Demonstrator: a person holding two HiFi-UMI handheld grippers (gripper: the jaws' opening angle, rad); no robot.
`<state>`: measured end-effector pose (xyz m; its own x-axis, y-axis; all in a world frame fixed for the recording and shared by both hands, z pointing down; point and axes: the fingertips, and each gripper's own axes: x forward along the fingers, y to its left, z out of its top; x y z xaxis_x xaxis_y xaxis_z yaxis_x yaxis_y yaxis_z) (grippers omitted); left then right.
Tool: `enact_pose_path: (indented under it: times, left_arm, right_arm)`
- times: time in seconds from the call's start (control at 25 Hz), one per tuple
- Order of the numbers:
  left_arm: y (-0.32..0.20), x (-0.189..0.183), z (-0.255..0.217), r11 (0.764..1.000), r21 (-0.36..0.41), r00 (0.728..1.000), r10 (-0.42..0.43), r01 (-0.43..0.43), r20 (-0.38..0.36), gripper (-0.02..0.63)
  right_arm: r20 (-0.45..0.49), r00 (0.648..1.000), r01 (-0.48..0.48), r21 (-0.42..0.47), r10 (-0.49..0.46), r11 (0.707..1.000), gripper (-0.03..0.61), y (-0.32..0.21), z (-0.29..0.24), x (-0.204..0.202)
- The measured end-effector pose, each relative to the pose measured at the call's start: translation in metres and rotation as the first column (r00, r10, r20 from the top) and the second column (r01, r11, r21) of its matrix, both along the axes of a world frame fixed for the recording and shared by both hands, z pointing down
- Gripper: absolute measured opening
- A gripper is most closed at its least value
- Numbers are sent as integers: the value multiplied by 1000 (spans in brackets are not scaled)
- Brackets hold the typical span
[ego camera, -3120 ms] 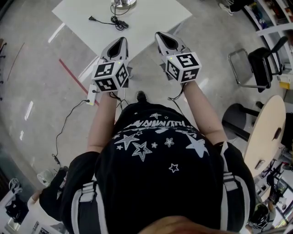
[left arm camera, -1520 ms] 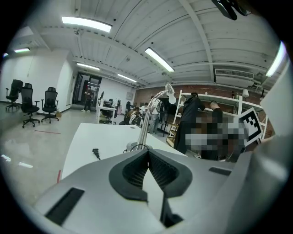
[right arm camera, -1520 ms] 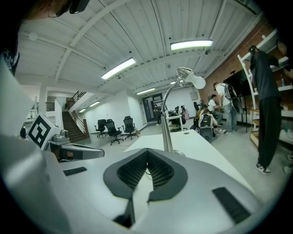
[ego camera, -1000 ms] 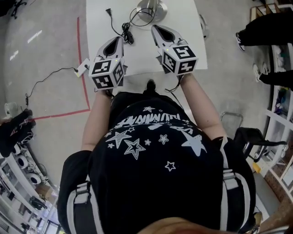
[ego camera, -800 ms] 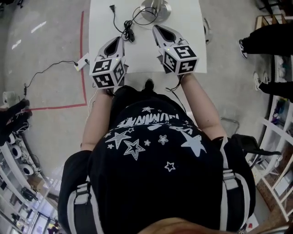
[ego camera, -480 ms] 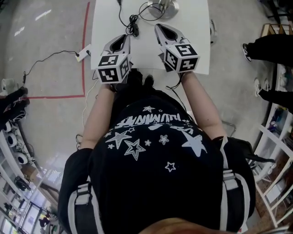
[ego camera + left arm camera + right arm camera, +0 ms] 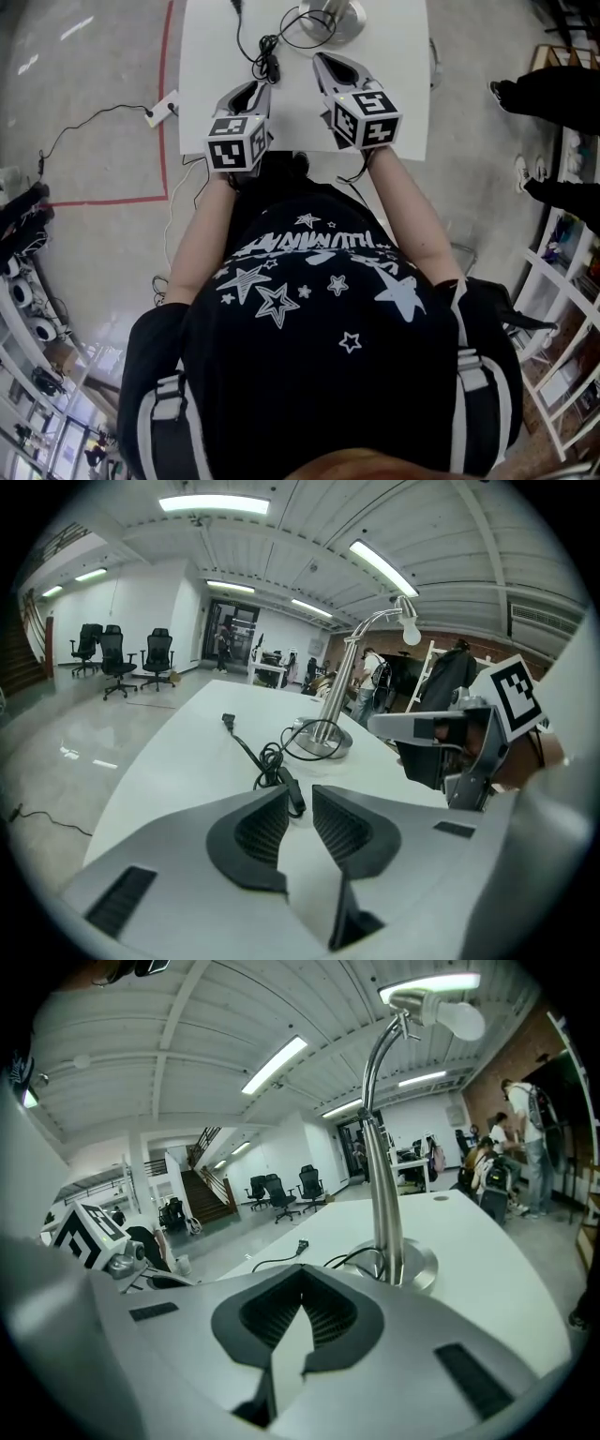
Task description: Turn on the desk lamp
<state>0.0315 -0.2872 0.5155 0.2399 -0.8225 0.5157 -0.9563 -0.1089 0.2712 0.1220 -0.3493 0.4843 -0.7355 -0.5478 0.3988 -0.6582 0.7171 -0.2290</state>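
A person in a black T-shirt printed with white stars is seen from above, standing at the near end of a white table. A band of white lettering crosses the shirt, but it cannot be read. No brand name is legible anywhere; the only markings are the black-and-white square patterns on each gripper's cube.

The left gripper is held low over the table. Its jaws are opening and stand a narrow gap apart, with nothing between the pads. A tangled black cord lies on the table just beyond the tips. The right gripper is held with its jaws closed tip to tip and empty, pointed at the lamp's base.

The desk lamp stands at the far end of the table. In the head view only its round metal base is shown at the top edge. The curved silver neck and bulb-shaped head are shown only in the gripper views. Whether the lamp is lit cannot be told.

A white power strip and a red tape line on the floor appear in the head view alone. Office chairs, a staircase and standing people are shown only in the right gripper view.
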Motion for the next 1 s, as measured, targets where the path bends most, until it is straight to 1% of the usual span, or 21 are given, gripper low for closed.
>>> enact_pose_path:
  times: [0.16, 0.36, 0.52, 0.72, 1.0]
  left_arm:
    - [-7, 4, 17, 998, -55, 1000, 21, -22, -19, 91]
    - [-16, 12, 36, 993, -114, 999, 22, -26, -43, 146]
    - [-23, 22, 47, 987, -155, 997, 36, -45, -66, 147]
    - [-27, 21, 48, 981, -189, 998, 36, -45, -54, 146]
    - [-30, 15, 48, 975, -223, 999, -4, -7, -46, 146]
  right_arm:
    - [-7, 1000, -7, -15, 7, 1000, 3, -11, 5, -2]
    - [-13, 1000, -7, -36, 7, 999, 3, -23, 14, -8]
    - [-30, 999, 11, -60, -13, 998, 3, -27, 26, -16]
    - [-42, 999, 22, -87, -26, 996, 3, -25, 31, -23]
    - [-52, 998, 22, -101, -27, 995, 3, -26, 36, -27]
